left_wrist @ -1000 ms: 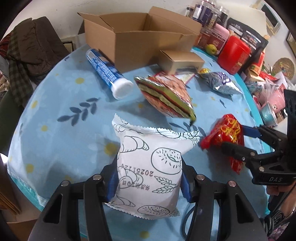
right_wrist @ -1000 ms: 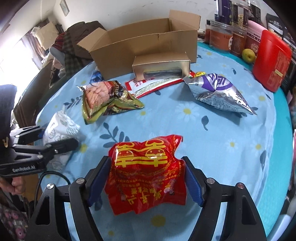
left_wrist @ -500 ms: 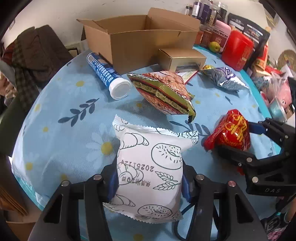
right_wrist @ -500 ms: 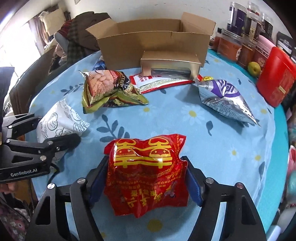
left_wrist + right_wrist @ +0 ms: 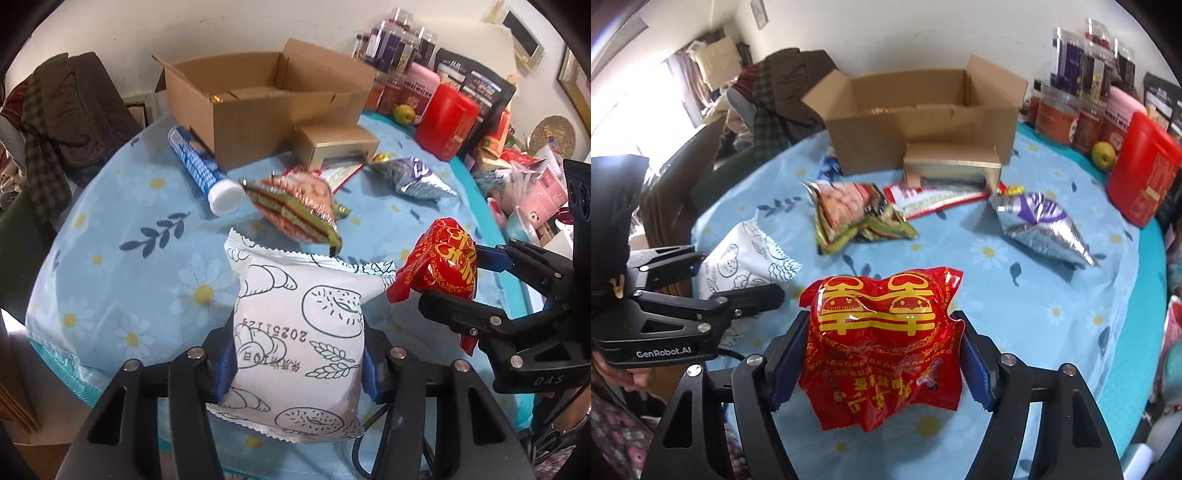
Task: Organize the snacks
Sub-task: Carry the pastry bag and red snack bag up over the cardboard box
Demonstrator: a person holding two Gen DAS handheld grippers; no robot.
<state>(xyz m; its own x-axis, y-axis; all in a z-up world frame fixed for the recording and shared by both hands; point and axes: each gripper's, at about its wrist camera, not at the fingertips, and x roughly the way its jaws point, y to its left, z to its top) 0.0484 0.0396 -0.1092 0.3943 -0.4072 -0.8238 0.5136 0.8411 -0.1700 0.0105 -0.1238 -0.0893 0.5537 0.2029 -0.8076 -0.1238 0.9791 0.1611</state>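
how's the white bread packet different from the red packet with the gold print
The white bread packet is matte with black line drawings of pastries and a printed date; the red packet is glossy and crinkled with gold characters. The white one is plump and smooth, the red one wrinkled with ragged edges. The left gripper grips the white one, the right gripper the red one. Both are sealed snack packets, pinched between blue pads.

Glossy red foil packet (image 5: pixel 882 343); matt white packet (image 5: pixel 299 332); cardboard box (image 5: pixel 266 110).

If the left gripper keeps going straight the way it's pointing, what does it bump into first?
The left gripper, shut on the white bread packet, points down toward the tablecloth. Straight ahead lies the green and orange snack bag, probably first; beyond it the open cardboard box. Depth is uncertain.
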